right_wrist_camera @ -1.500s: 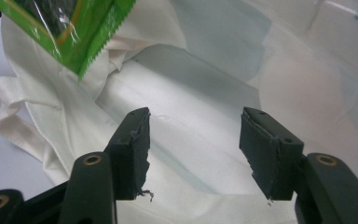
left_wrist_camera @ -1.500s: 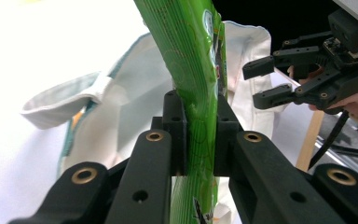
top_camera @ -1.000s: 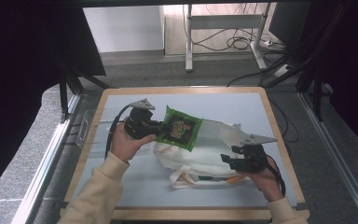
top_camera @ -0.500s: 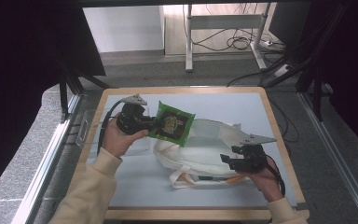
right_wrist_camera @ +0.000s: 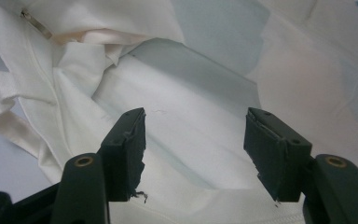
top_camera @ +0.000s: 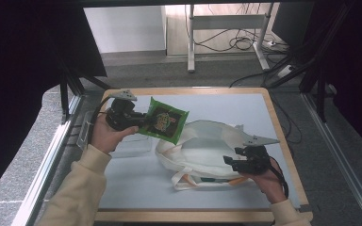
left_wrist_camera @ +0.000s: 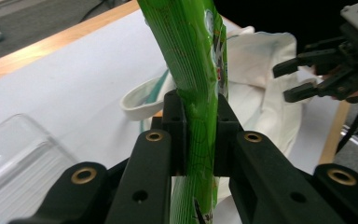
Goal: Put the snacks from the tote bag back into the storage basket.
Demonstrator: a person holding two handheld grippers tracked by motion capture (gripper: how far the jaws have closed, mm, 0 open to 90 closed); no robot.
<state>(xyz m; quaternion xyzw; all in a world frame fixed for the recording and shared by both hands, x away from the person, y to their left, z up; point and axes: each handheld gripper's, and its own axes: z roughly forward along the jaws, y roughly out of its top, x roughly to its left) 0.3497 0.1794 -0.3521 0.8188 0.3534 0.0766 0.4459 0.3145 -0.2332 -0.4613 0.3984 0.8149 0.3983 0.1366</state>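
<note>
The left tool (top_camera: 140,123) grips a shiny green snack packet (top_camera: 164,121) tightly. The right tool (top_camera: 231,161) is spread wide over the soft white cloth bag (top_camera: 207,148).

— What colour is the packet (top_camera: 164,120)?
— Bright green, with a dark round print.
— And the bag (top_camera: 207,149)?
— Off-white cloth, lying on a pale blue-white table (top_camera: 136,188) edged in light wood.
</note>
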